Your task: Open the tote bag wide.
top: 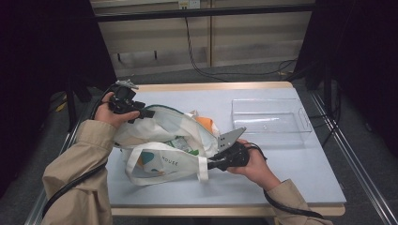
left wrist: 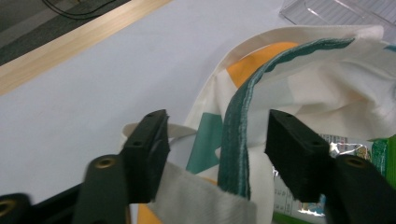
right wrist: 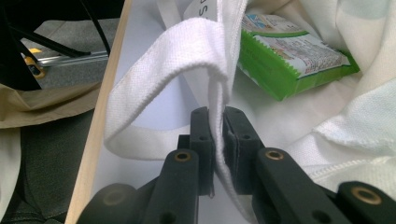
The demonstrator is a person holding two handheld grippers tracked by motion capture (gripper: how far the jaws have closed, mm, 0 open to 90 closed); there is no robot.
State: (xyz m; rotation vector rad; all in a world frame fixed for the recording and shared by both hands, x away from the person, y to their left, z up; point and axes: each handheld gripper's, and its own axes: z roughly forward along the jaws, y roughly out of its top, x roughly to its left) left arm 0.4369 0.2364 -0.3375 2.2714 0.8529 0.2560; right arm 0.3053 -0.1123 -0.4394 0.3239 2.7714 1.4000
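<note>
High view first: a white cloth tote bag (top: 159, 140) with teal and orange patches lies at the middle of the pale table (top: 291, 173), its mouth held apart by two hand-held grippers. At about ten o'clock from the bag's centre, the left gripper (top: 143, 113) sits at the bag's far rim. At about four o'clock, the right gripper (top: 209, 164) is at the near rim, where a white handle strap (top: 141, 176) loops down toward the table's front edge. A clear plastic tray (top: 270, 121) stands apart at two o'clock.

Left gripper view shows the two black jaws set fairly wide, with the bag's teal-edged rim (left wrist: 236, 149) running up between them; the pads stand off the cloth on both sides and do not press it.

Right gripper view shows the jaws drawn narrow and pinching a fold of the white strap (right wrist: 217, 93) at the bag's edge. Inside the bag, at one o'clock from those jaws, lies a green-edged printed packet (right wrist: 289, 58) on the white lining.
</note>
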